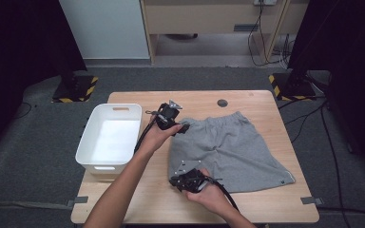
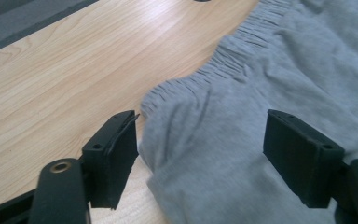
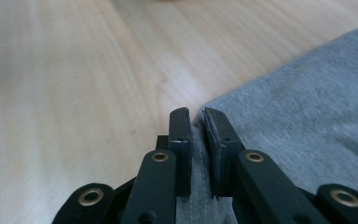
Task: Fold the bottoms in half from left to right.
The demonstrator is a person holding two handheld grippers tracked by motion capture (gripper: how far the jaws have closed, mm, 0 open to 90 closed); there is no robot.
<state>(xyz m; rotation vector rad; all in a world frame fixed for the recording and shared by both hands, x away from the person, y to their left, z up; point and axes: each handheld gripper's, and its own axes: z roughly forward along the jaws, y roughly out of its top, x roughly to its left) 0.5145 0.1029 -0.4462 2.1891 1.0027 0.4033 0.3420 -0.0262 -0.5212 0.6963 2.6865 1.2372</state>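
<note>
At the near left hem of the grey shorts [image 1: 228,147], the right gripper [image 3: 196,116] is clamped on what looks like only a thin edge that could slip free, while the left gripper [image 2: 200,140] straddles the waistband corner with jaws apart.

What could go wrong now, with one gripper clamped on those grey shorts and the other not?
The right gripper pinches only the hem corner of the grey shorts, so the cloth might slip out when pulled. The left gripper stands open around the waistband corner; if it closes off-centre, it may catch one layer or miss. Lifting unevenly could drag the shorts across the table.
</note>
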